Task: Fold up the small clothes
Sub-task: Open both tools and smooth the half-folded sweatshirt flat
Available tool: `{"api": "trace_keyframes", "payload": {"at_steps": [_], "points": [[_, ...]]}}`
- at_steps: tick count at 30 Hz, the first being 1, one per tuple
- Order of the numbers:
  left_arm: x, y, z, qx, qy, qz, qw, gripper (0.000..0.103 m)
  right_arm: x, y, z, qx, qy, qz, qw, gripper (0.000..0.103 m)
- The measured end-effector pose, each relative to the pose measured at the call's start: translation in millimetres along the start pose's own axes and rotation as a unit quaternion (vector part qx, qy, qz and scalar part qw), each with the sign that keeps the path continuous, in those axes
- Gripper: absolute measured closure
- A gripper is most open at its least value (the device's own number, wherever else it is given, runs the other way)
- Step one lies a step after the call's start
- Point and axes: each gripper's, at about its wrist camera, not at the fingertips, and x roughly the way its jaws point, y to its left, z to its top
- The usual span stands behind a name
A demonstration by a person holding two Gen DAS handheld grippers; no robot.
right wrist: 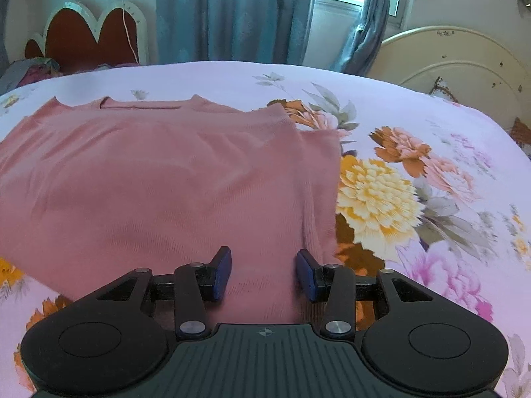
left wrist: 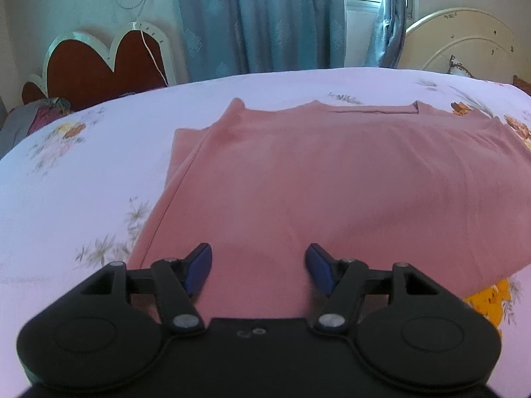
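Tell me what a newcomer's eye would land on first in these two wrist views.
First the pink top, spread flat across the middle of the bed, neckline at the far edge. Next the floral bedsheet beneath it, with a big yellow bloom just right of the garment in the right wrist view. At the near hem, the left gripper and right gripper show blue fingers standing apart over the fabric.

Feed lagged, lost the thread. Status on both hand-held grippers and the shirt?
Left hand-held gripper open, right hand-held gripper open, both over the near hem. Pink shirt flat on floral bedsheet, unfolded. Nothing in the way.
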Motion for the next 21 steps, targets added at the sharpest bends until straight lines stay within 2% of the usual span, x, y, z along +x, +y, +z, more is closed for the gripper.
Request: {"api": "trace_keyframes", "payload": {"at_steps": [3,8,10,12,14,17,21], "points": [[-0.9,3.4,-1.1,-0.007,0.002,-0.005,1.0000,0.039,0.2,2.8,1.9,-0.003,0.006,-0.007,1.000,0.061],[-3.2,8.3,-2.3,-0.009,0.006,-0.015,0.9998,0.039,-13.9,5.1,3.7,0.038,0.011,-0.010,0.999,0.061],[-2.8,10.5,-2.5,-0.014,0.007,-0.021,0.9997,0.039,-9.3,11.9,-4.1,0.028,0.034,-0.020,0.999,0.061],[-2.7,11.6,-0.7,-0.017,0.013,-0.024,0.9995,0.039,-12.1,15.8,-5.2,0.019,0.034,-0.029,0.999,0.061],[-2.4,12.5,0.9,-0.016,0.019,-0.029,0.9993,0.039,-16.5,15.5,-0.8,0.037,0.037,-0.035,0.998,0.061],[-1.7,14.8,3.1,-0.017,0.027,-0.036,0.9989,0.039,-30.1,19.8,6.1,0.067,0.017,-0.019,0.997,0.061],[-1.6,16.3,6.0,-0.022,0.036,-0.040,0.9983,0.036,-40.3,42.0,19.6,0.074,0.004,0.013,0.997,0.061]]}}
